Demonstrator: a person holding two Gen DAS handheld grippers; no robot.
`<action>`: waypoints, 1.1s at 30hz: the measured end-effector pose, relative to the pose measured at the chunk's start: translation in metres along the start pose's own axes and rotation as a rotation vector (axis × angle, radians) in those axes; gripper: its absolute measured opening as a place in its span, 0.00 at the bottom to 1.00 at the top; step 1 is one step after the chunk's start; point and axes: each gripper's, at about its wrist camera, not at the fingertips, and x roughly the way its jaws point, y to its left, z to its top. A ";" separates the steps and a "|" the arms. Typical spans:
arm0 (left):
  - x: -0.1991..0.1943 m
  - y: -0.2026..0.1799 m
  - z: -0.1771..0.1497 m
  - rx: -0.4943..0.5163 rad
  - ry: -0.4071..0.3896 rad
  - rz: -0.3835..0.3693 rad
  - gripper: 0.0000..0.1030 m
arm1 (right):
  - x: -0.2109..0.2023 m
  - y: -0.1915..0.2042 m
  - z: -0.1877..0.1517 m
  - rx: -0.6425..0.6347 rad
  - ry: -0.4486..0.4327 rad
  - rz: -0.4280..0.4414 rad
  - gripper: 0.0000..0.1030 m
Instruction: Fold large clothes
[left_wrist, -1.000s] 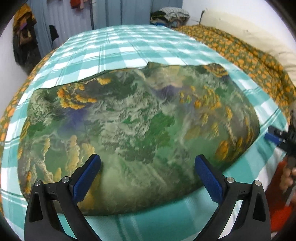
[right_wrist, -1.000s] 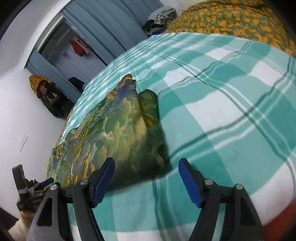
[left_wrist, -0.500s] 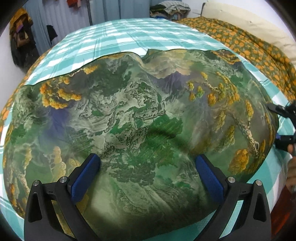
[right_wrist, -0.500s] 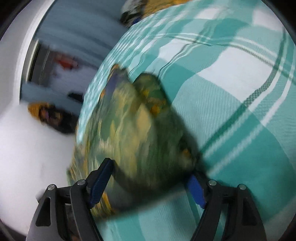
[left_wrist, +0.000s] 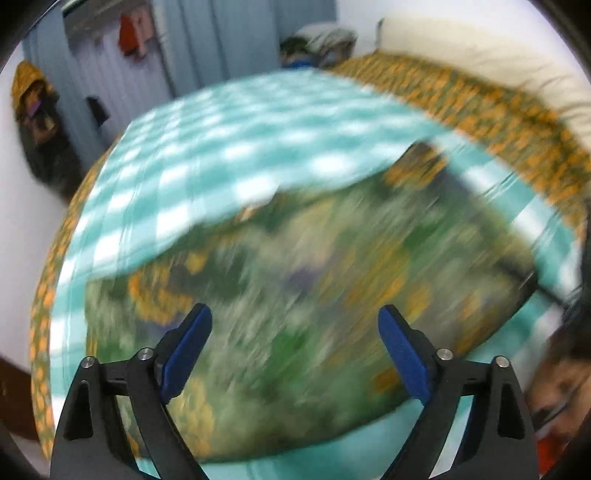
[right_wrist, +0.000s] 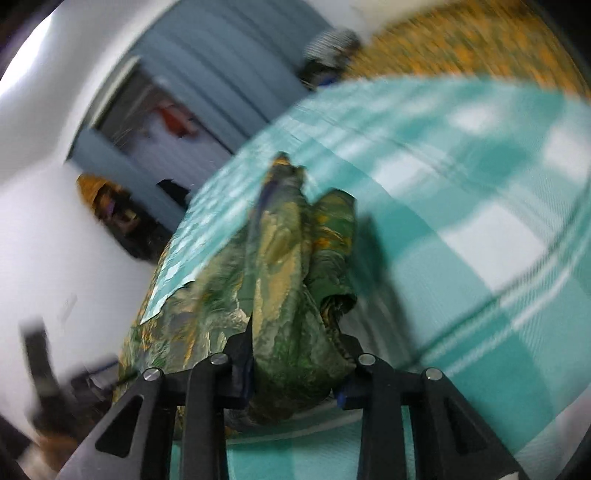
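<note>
garment: i see it lying on the checked blanket, near its front edge
patterned bedspread: under the blanket, right
clothes pile: behind the bed

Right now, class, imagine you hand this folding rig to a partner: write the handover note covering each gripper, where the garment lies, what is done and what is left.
Right gripper: jaws have just been closing and now pinch a bunched edge of the green printed garment.
Left gripper: open and empty above the garment's middle.
Garment: spread on the teal checked bedspread, its right-hand end gathered up in the grip.
Done: one end seized.
Left: probably take a second hold with the left gripper, carry the fold over, flatten, and repeat. Both views are blurred, so check the grip first.
</note>
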 end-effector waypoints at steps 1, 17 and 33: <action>-0.008 -0.008 0.015 0.010 -0.004 -0.052 0.96 | -0.005 0.012 0.001 -0.053 -0.016 -0.001 0.30; 0.017 -0.081 0.022 0.308 0.141 0.098 0.52 | -0.048 0.173 -0.078 -0.843 -0.128 0.053 0.30; -0.023 0.167 0.000 -0.170 0.134 -0.063 0.35 | -0.025 0.148 -0.047 -0.573 0.051 0.223 0.48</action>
